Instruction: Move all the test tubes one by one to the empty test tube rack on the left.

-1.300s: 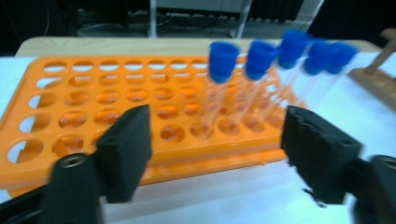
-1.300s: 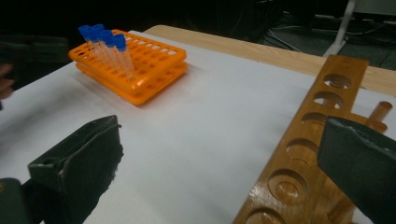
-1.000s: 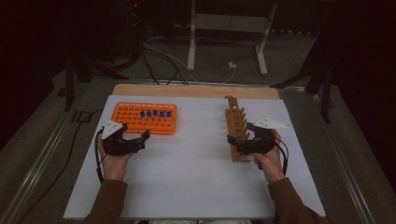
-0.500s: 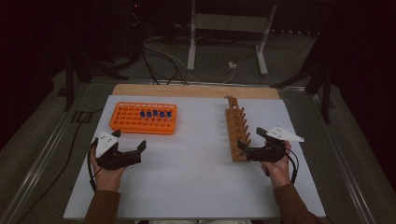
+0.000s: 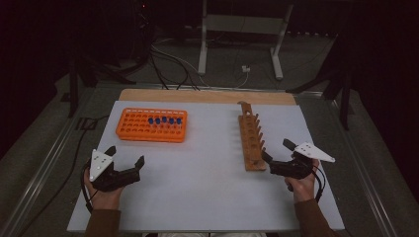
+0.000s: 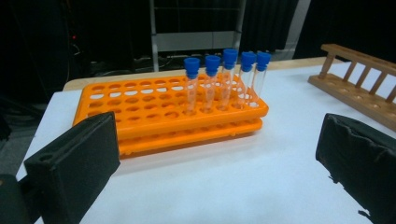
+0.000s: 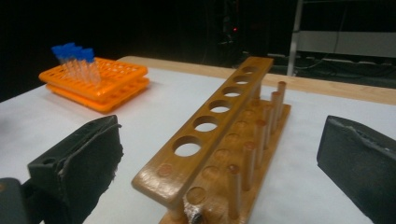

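table: white tabletop point(image 5: 207, 187), wooden strip along far edge, dark room behind
orange rack: orange plastic tube rack point(image 5: 151, 125) far left on the table, many empty holes
tubes: five clear test tubes with blue caps point(image 5: 164, 120) standing upright in one row toward the rack's far right part; same row seen in left gripper view point(image 6: 226, 79)
wooden rack: wooden test tube rack point(image 5: 250, 141) right of centre, running near to far, six empty holes in the top bar, pegs along its right side; close up in right gripper view point(image 7: 219, 140)
left gripper: left gripper point(image 5: 126, 157) near left, held in the person's left hand point(image 5: 104, 195), jaws wide apart, nothing between them, aimed at the orange rack, well apart from it
right gripper: right gripper point(image 5: 277, 150) near right, held in right hand point(image 5: 300, 181), jaws spread apart and empty, tips just beside the near end of the wooden rack; touching or not, cannot tell
grey plates: three-cornered plate on top of each gripper
cables: black cable loops by each wrist
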Tool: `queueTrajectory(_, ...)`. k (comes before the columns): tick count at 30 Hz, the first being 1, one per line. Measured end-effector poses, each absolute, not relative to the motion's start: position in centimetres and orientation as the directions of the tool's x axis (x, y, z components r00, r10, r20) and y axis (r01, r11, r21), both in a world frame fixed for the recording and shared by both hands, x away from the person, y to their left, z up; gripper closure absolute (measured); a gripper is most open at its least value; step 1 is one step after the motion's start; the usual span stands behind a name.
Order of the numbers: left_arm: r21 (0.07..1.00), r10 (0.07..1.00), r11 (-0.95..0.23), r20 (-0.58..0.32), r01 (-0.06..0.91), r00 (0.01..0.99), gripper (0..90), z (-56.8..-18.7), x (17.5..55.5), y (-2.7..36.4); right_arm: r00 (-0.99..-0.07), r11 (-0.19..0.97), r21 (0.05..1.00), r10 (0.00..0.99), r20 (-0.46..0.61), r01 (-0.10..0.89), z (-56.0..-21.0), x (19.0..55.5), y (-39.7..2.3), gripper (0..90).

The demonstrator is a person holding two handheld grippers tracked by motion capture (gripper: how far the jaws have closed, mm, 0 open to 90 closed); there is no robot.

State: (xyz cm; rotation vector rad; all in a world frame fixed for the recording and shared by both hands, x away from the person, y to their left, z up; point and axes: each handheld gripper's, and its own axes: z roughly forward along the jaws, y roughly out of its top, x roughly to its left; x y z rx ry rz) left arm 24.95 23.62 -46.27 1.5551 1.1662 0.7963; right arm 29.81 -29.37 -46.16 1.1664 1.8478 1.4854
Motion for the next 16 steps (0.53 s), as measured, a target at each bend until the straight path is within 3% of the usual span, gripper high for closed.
queueTrajectory(16,0.951,0.957,-0.049,-0.043,0.306,0.287,0.7,-46.8,25.1,23.8,-0.463,0.047,0.939,0.877,0.124,0.340,-47.3,29.6,-29.7,0.0)
